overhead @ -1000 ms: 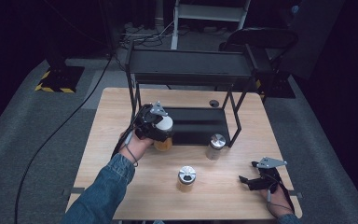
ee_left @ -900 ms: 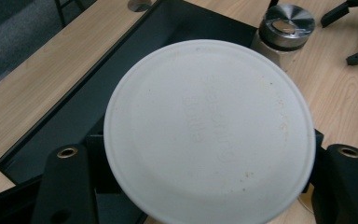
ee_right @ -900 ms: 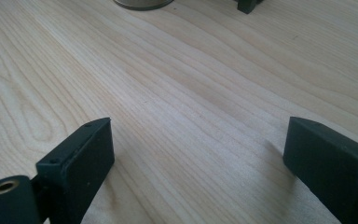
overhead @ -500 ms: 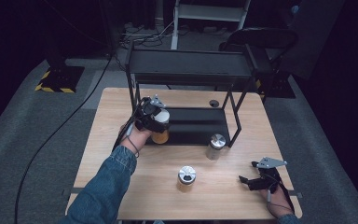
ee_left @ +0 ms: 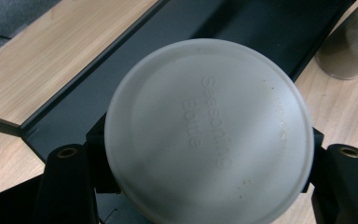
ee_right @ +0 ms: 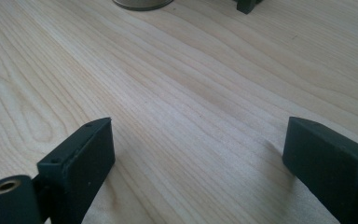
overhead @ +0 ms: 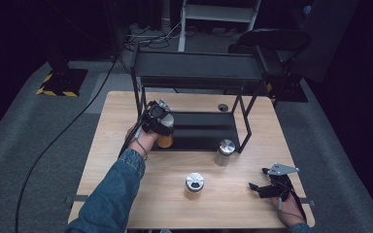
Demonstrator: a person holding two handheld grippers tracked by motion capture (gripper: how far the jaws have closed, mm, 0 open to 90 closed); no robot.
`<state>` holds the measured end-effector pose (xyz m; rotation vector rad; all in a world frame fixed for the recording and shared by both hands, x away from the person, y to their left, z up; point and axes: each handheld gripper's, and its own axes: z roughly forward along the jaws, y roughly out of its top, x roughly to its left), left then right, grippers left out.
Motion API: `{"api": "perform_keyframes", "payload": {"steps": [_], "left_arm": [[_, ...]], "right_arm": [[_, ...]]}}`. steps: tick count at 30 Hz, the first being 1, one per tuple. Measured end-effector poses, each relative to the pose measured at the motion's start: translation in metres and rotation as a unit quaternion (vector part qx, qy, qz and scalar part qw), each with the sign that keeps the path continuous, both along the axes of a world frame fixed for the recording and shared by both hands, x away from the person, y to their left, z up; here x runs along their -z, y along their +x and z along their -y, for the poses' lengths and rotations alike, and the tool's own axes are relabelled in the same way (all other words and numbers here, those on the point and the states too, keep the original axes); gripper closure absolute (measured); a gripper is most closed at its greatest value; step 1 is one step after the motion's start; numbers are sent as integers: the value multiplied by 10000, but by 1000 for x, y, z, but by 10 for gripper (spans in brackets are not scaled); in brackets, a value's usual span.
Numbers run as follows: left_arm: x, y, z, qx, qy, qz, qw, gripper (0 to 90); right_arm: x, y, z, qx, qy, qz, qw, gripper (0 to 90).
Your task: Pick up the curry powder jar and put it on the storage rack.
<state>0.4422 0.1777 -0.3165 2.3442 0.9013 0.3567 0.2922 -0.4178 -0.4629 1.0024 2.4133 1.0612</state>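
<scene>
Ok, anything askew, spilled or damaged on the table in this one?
Nothing stands out. The left claw grips a white-lidded seasoning bottle upright at the black rack's lower shelf. Two more bottles stand upright on the table, no spills. The right claw rests open and empty.

From overhead on my side, the high view looks forward and down across the pale wooden table (overhead: 141,194). My left gripper view peers close down onto a round white plastic bottle lid (ee_left: 209,135). My right gripper view skims low over the same wood (ee_right: 177,93), shared with the high view.
</scene>
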Motion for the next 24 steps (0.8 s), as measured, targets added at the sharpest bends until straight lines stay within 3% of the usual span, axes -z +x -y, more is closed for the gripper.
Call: {"api": "perform_keyframes", "payload": {"steps": [5, 17, 24], "left_arm": [[2, 1, 8, -142, 153, 21, 9998, 333], [3, 5, 14, -260, 291, -125, 9992, 333], [5, 8, 9, -347, 178, -195, 9991, 331]], "right_arm": [[0, 0, 0, -2, 4, 3, 10000, 90], [0, 0, 0, -3, 2, 6, 10000, 91], [0, 0, 0, -4, 4, 8, 10000, 92]]}}
